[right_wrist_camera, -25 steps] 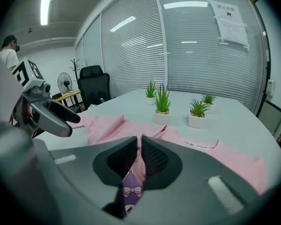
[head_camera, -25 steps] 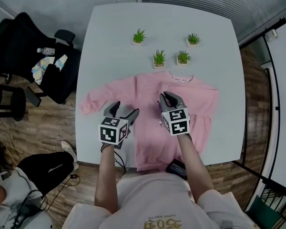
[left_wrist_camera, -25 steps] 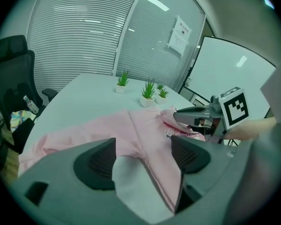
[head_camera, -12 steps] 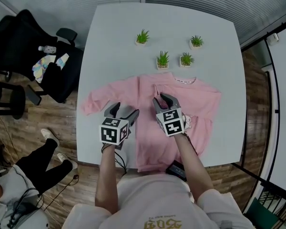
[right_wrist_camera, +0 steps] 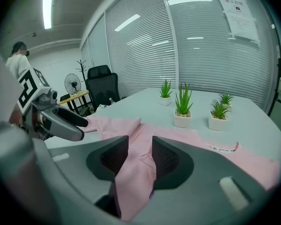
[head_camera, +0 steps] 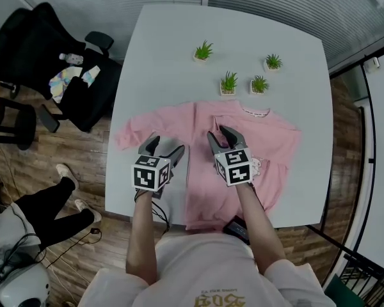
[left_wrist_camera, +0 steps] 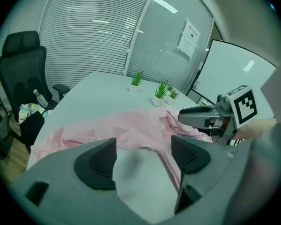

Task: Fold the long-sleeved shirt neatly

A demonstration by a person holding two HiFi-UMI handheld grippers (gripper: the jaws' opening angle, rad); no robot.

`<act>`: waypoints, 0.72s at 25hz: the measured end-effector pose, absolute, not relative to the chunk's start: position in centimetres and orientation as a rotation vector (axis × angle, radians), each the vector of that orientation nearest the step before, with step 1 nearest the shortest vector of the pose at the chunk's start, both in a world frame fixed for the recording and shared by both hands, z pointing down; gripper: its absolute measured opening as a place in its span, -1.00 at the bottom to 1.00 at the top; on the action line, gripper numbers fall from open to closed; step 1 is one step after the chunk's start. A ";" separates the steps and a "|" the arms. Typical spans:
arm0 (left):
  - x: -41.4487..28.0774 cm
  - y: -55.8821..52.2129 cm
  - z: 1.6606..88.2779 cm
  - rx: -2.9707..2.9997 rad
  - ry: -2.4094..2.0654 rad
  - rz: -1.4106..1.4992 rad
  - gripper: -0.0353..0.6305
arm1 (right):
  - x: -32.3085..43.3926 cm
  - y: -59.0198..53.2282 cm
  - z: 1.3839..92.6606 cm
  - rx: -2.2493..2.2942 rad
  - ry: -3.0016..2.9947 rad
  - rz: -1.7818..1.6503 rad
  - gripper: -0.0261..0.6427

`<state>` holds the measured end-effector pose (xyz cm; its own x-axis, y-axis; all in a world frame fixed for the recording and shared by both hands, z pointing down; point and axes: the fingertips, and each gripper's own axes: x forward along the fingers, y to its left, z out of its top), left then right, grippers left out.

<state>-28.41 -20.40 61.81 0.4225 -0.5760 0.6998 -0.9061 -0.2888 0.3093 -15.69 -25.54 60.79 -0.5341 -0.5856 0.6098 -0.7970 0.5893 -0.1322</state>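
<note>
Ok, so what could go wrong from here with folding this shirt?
The right claw is opening with a fold of the pink shirt between its jaws. The fabric could drop crooked or bunch, spoiling the fold. The shirt's hem lies at the near edge of the table, so a tug toward the person might drag it off. The potted plants stand close to the collar, and a forward sweep could knock one over.

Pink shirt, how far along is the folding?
Early. Done: a fold of the pink shirt lies over its chest. In hand: the fingers of the right gripper are opening with that fold between them; the left gripper is open, empty. Left: the sleeve beside the left gripper lies spread out, the hem hangs off the table.
</note>
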 end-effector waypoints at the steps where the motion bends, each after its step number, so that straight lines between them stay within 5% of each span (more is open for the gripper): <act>1: -28.9 -20.4 61.8 1.981 -1.256 0.612 0.23 | -16.1 -25.5 60.5 1.091 -2.318 0.557 -0.43; 18: -41.3 -19.2 62.6 1.789 -1.501 0.620 0.18 | -24.4 -22.5 60.6 0.863 -2.392 0.587 -0.44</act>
<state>-41.28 -19.22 62.64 0.2103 -0.6340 0.7442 -0.9744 -0.0739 0.2124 -24.39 -22.49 60.59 -0.6585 -0.4503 0.6030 -0.6782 0.7023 -0.2163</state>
